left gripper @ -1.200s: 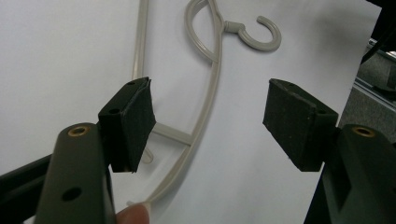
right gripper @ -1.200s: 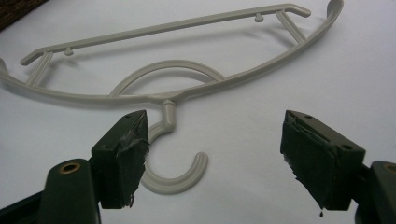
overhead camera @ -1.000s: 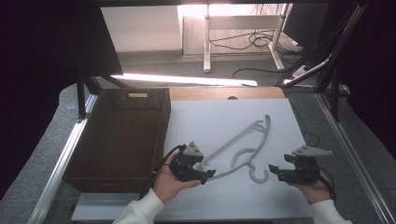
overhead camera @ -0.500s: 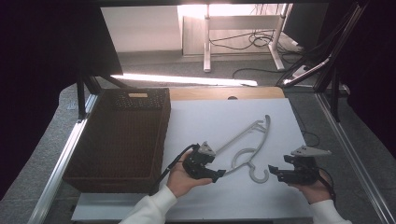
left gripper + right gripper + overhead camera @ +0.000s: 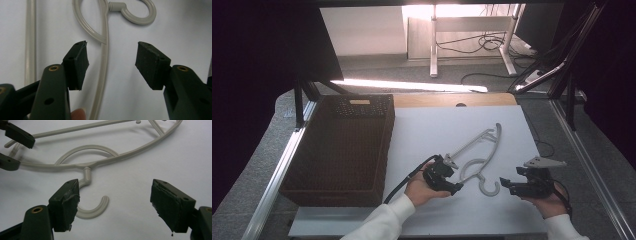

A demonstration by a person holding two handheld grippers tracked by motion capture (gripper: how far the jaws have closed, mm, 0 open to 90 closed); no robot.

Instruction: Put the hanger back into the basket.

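Hanger (image 5: 105, 57) between left fingers (image 5: 77, 62)

The hanger (image 5: 478, 159) looks like smooth, pale grey plastic with a slight sheen. It lies on a matt white table (image 5: 437, 130). At nine o'clock, the basket (image 5: 342, 145) is dark brown wicker, rough woven. The left gripper's pads (image 5: 77, 63) are matt black rubber; the right gripper's pads (image 5: 167, 205) are frayed at the edges.
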